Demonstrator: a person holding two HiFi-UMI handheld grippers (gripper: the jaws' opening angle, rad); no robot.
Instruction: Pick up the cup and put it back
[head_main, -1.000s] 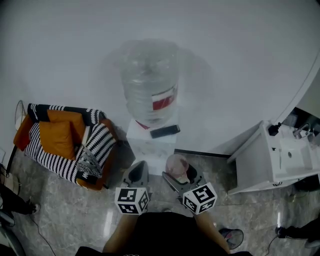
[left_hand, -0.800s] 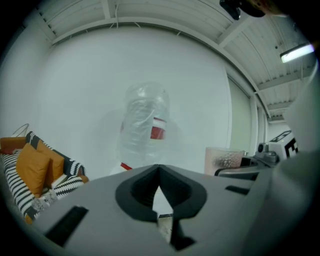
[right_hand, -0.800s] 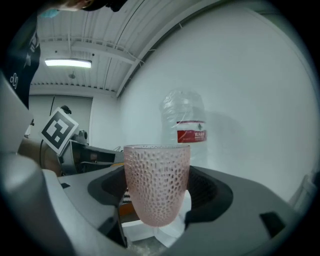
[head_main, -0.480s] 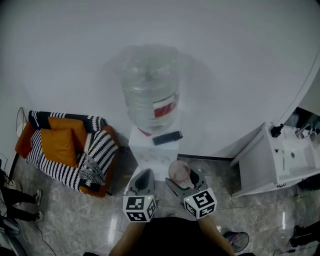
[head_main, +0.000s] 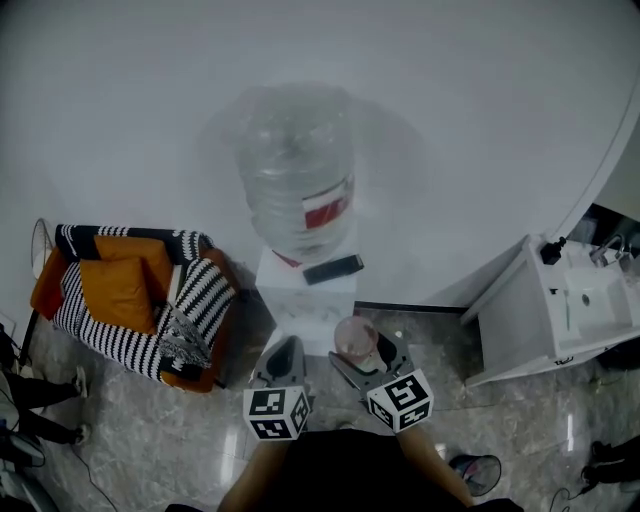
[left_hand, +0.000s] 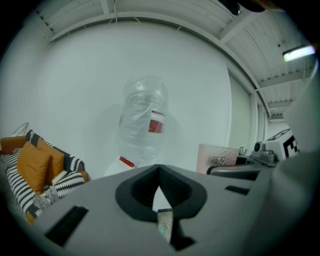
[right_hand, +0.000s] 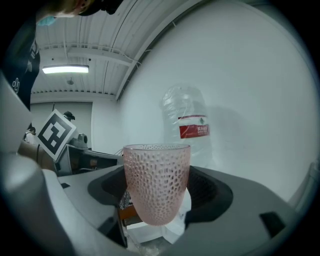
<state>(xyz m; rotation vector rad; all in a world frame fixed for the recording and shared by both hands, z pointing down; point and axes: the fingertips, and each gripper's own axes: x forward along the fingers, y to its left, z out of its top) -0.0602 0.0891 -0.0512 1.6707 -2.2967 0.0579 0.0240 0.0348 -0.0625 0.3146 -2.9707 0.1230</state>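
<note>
A pink dimpled glass cup (right_hand: 157, 182) stands upright between the jaws of my right gripper (right_hand: 159, 200), which is shut on it. From the head view the cup (head_main: 355, 340) hangs in the air in front of the white water dispenser (head_main: 305, 297), held by the right gripper (head_main: 368, 358). Beside it my left gripper (head_main: 282, 358) is shut and holds nothing; in its own view the jaws meet in front of the left gripper (left_hand: 159, 197). The big clear water bottle (head_main: 296, 170) with a red label tops the dispenser.
A black remote-like object (head_main: 331, 268) lies on the dispenser top. A striped armchair (head_main: 150, 310) with an orange cushion (head_main: 118, 285) stands at the left. A white counter with a sink (head_main: 575, 305) is at the right. Feet of other people (head_main: 45, 390) show at the left edge.
Both grippers and the cup have stayed almost in place in front of the dispenser; the head view has shifted slightly, so the armchair and counter sit a little differently in the frame.
</note>
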